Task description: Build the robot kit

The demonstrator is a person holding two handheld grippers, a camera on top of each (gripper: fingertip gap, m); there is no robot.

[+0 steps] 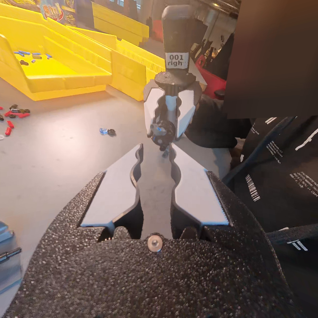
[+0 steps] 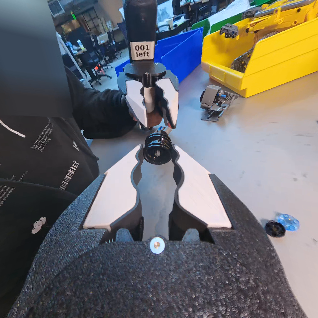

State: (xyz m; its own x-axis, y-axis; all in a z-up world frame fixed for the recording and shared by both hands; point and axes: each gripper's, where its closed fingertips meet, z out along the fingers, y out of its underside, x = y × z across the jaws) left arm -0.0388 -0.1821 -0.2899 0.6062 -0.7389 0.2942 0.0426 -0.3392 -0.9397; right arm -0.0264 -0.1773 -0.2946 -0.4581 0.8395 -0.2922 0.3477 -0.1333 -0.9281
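right tool (image 2: 157, 146) gripping black wheel (image 2: 157, 151), far side hidden

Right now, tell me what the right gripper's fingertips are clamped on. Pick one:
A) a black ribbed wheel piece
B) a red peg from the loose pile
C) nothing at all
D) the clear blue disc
A: in the right wrist view the right gripper has its fingertips pressed on either side of a black ribbed wheel piece, while the clear blue disc lies on the grey table.
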